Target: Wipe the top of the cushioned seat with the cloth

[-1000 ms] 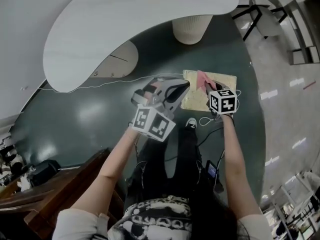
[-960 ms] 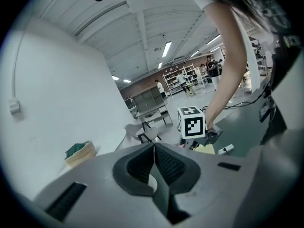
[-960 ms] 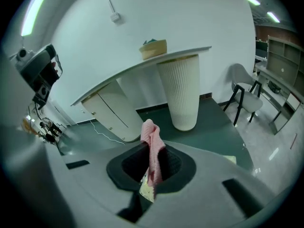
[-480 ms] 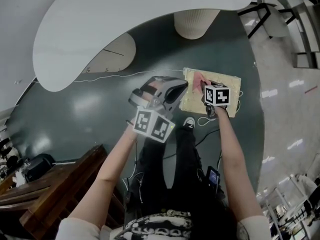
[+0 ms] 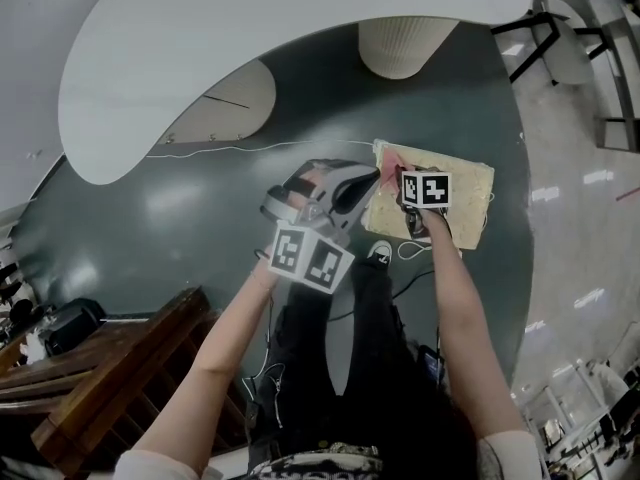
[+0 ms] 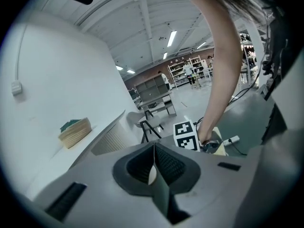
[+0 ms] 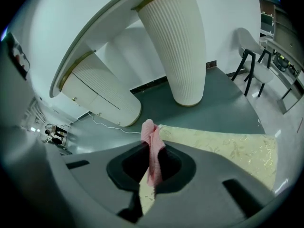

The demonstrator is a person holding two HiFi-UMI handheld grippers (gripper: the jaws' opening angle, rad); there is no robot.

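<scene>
One cloth [image 7: 151, 141], pink, upright, clamped in right gripper [image 7: 151, 171] jaws, at left end of seat [image 7: 223, 148] | seat long axis left-right in head view | left gripper [image 6: 154, 163] jaws together, empty

Nubbly pink cloth [image 7: 151, 144]; glossy floor [image 5: 180, 218]

A dark green floor [image 5: 170, 218] with a dull sheen spreads beneath a large white table [image 5: 250, 28] with a curved edge. The table stands on a ribbed white pedestal [image 7: 178, 46] and a broader rounded base [image 7: 102, 96]. A thin white cable [image 5: 240, 150] runs over the floor near that base. To the right lies pale glossy flooring [image 5: 590, 178], where a black-legged chair [image 5: 560, 43] stands. Dark wooden furniture [image 5: 110, 368] sits at lower left. Strip lights [image 6: 172, 38] line the high ceiling above distant shelving [image 6: 183, 70].
</scene>
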